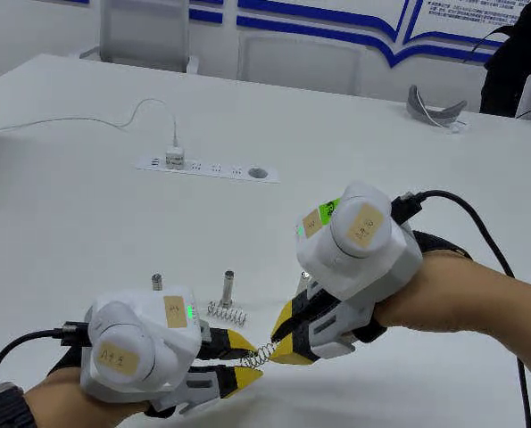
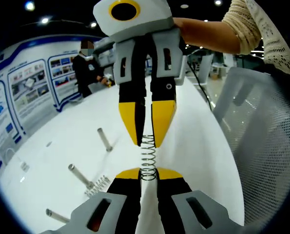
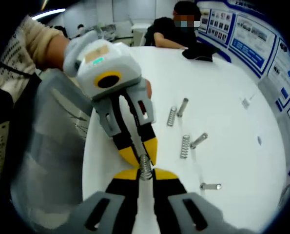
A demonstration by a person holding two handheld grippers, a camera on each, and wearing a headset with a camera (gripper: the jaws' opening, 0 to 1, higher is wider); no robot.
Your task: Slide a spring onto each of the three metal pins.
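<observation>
Left gripper [image 1: 247,359] and right gripper [image 1: 281,339] are tip to tip over the white table [image 1: 87,223], with a short gap between them. One spring [image 1: 260,355] bridges that gap. Left gripper's jaws are pinched together on one end of it, right gripper's jaws pinched together on the other end. In the left gripper view the coil runs straight up from the gripper's own yellow tips into the right gripper's tips, which come in from the top.

Three metal pins stand on the table, ahead of the right gripper's jaws and off to their right in the right gripper view: near pin [image 3: 210,186], middle pin [image 3: 199,140], far pin [image 3: 183,107]. Second spring [image 3: 184,146] lies flat on the table just beside the middle pin. Third spring [image 3: 171,116] lies flat just beside the far pin.

Power strip [image 1: 207,167] sits well beyond both grippers, with a white charger [image 1: 174,159] plugged into it.
</observation>
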